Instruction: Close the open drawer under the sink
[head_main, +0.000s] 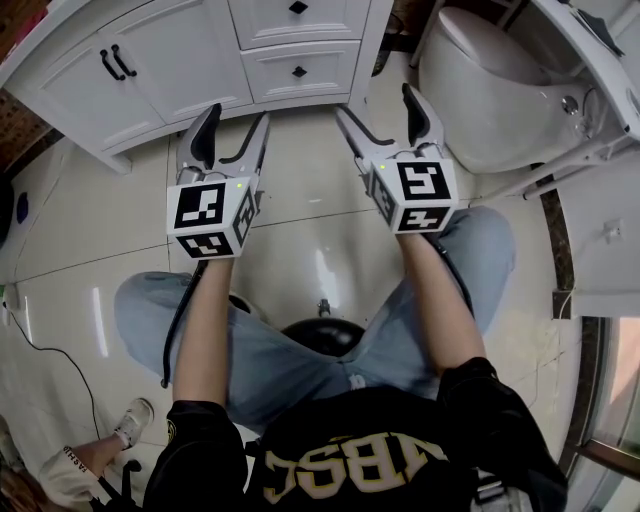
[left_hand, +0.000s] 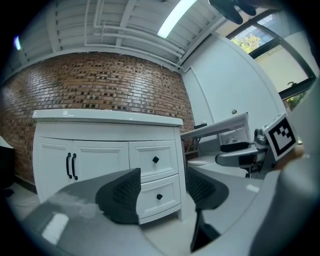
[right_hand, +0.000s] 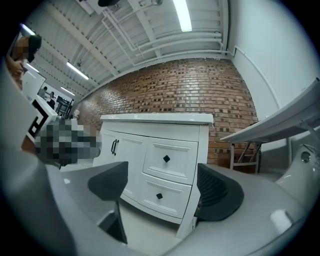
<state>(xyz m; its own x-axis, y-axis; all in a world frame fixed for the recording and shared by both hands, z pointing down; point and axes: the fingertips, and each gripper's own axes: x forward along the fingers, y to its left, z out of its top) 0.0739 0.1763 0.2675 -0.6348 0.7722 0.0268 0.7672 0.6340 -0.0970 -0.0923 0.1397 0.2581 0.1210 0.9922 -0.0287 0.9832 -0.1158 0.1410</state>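
Observation:
The white vanity cabinet (head_main: 160, 75) stands at the top of the head view. Its upper drawer (head_main: 298, 8) and lower drawer (head_main: 299, 71), each with a black knob, sit flush with the cabinet front. My left gripper (head_main: 238, 118) hovers over the tiled floor just short of the cabinet, open and empty. My right gripper (head_main: 375, 102) is beside it, level, jaws wide apart with nothing between them. In the left gripper view the lower drawer (left_hand: 159, 196) shows between the open jaws of the left gripper (left_hand: 162, 192). The right gripper (right_hand: 162, 190) frames the same lower drawer (right_hand: 159, 196).
A white toilet (head_main: 490, 90) stands right of the cabinet, with a white table (head_main: 600, 60) beyond it. Double doors with black handles (head_main: 118, 62) fill the cabinet's left side. A black cable (head_main: 40, 340) runs over the floor at left. A brick wall (right_hand: 200, 90) backs the cabinet.

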